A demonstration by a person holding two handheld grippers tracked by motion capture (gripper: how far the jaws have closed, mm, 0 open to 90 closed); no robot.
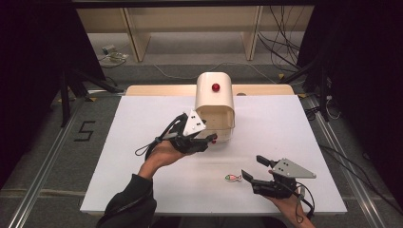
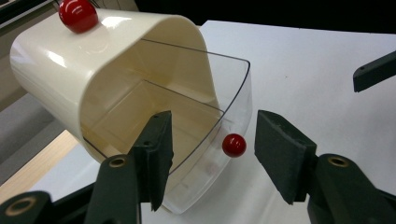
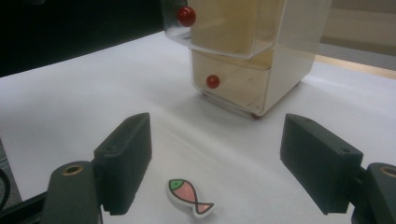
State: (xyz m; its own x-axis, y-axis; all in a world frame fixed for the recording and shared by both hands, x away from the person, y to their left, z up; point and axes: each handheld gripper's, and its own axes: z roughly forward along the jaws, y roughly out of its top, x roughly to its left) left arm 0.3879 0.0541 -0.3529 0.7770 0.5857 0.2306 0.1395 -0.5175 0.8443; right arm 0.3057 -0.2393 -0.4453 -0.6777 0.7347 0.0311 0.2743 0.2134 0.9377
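Note:
A cream drawer box [image 1: 215, 97] with a red ball [image 1: 215, 87] on top stands at the table's far middle. Its clear upper drawer [image 2: 219, 93] is pulled out and looks empty. My left gripper [image 1: 206, 142] is open at the drawer's front, and the drawer's red knob [image 2: 234, 145] sits between the jaws without touching either pad. A small fish-shaped piece [image 1: 233, 178], pink with a green head, lies flat on the white table. My right gripper [image 1: 252, 166] stands open just right of it; in the right gripper view the fish piece [image 3: 189, 196] lies below the gap between the jaws, nearer the left one.
The lower drawer, closed, carries its own red knob [image 3: 213, 81]. The white table top [image 1: 142, 142] ends in a wooden strip behind the box. Cables and shelf legs stand on the floor beyond.

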